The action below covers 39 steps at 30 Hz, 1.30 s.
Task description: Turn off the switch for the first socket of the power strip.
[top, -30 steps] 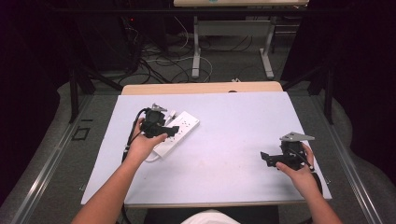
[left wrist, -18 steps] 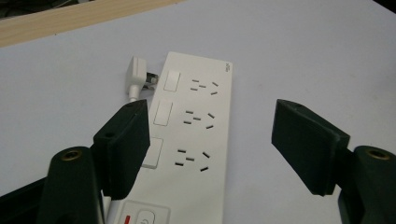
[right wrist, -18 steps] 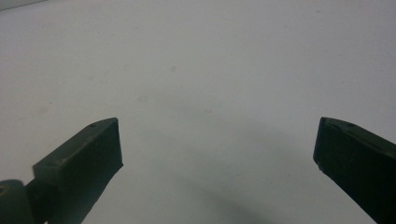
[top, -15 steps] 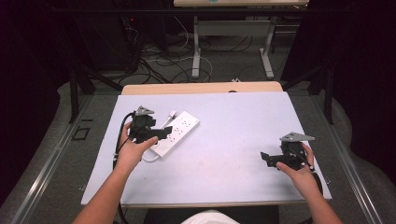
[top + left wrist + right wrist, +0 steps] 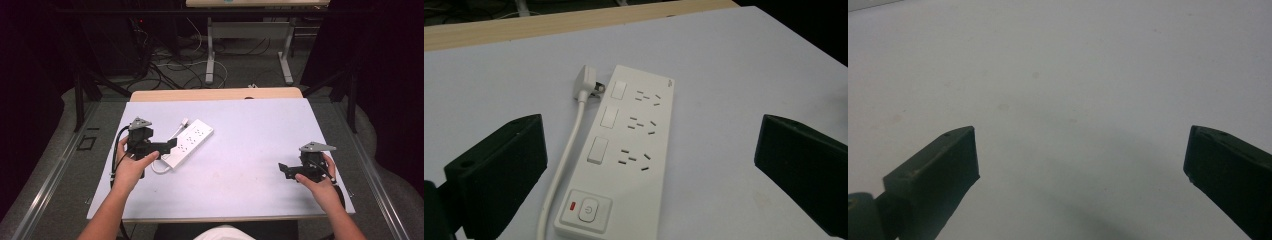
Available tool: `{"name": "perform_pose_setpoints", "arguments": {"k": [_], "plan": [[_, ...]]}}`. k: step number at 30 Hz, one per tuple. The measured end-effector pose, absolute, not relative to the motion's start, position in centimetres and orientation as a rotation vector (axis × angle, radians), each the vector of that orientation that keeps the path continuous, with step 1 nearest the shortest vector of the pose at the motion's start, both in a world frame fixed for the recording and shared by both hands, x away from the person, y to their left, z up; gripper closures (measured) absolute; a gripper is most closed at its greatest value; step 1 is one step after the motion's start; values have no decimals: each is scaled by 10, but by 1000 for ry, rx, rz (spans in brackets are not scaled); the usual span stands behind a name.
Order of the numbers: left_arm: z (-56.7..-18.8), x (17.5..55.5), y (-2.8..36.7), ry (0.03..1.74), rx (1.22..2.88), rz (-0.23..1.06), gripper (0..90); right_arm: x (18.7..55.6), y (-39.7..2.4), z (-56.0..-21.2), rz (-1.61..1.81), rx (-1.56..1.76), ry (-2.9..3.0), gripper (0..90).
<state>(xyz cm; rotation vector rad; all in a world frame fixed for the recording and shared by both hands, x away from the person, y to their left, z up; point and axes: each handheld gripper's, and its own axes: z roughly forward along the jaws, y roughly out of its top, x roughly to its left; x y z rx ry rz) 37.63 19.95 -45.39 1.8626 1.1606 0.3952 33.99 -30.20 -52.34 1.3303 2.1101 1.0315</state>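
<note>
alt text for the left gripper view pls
A white power strip lies on a pale table, framed by the left gripper and its wide-open black jaws. It has three sockets, a power button, and its own plug resting beside its far end.

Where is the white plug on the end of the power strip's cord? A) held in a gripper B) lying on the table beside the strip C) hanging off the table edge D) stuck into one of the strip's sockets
B: in the left gripper view the plug lies flat on the table next to the power strip, and the strip's sockets have nothing in them.
</note>
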Motion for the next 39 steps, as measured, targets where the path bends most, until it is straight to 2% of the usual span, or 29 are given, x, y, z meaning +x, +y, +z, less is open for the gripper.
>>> {"name": "perform_pose_setpoints", "arguments": {"k": [22, 39], "plan": [[-458, 349, 235, 1218, 1737, 429, 3, 338, -302, -522, 1033, 1331, 2101, 7], [-478, 337, 263, 1272, 1658, 460, 5, 337, -302, -522, 1035, 1338, 2098, 7]]}}
